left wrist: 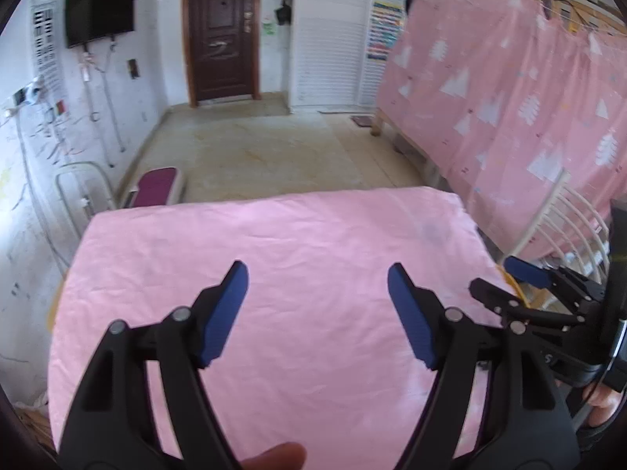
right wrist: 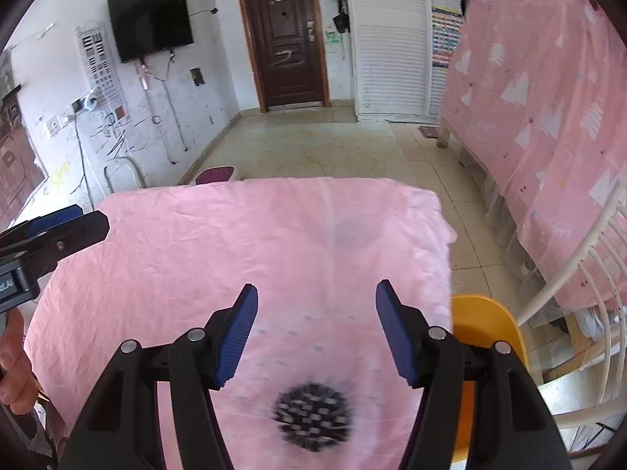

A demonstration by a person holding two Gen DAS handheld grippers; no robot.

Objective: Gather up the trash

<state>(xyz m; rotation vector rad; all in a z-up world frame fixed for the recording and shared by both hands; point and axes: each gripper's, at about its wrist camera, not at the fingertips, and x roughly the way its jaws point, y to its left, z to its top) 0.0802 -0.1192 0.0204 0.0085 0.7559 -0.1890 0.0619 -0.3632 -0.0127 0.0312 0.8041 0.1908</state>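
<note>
Left wrist view. Upper left: a wall-mounted television (left wrist: 100, 4) on a scribbled white wall; upper centre: a brown door (left wrist: 222, 31); upper right: a pink patterned curtain (left wrist: 509, 90) hung on a wooden frame. At left, below the television, a white metal frame (left wrist: 82, 192) and a maroon-topped stool (left wrist: 156, 186) stand on the tiled floor, both partly cut off by the pink cloth-covered table (left wrist: 274, 274) filling the lower half. The left gripper (left wrist: 317, 313) hangs over the cloth with its jaws wide apart and nothing between them. At the right edge the right gripper (left wrist: 505, 274) shows from the side, partly cut off.

Right wrist view. At the left edge, the left gripper (right wrist: 78, 221) enters, with part of the person's hand (right wrist: 13, 368) below it. The right gripper (right wrist: 316, 333) has its blue pads (right wrist: 235, 337) moderately apart, gripping nothing. Below them, bottom centre, a dark round object with pale checks (right wrist: 311, 417) lies on the cloth, too blurred to identify; it is the only candidate for trash visible. To its right, a yellow chair (right wrist: 486, 329) stands beside the table, partly hidden by the gripper, then a white rail-backed chair (right wrist: 588, 286).
</note>
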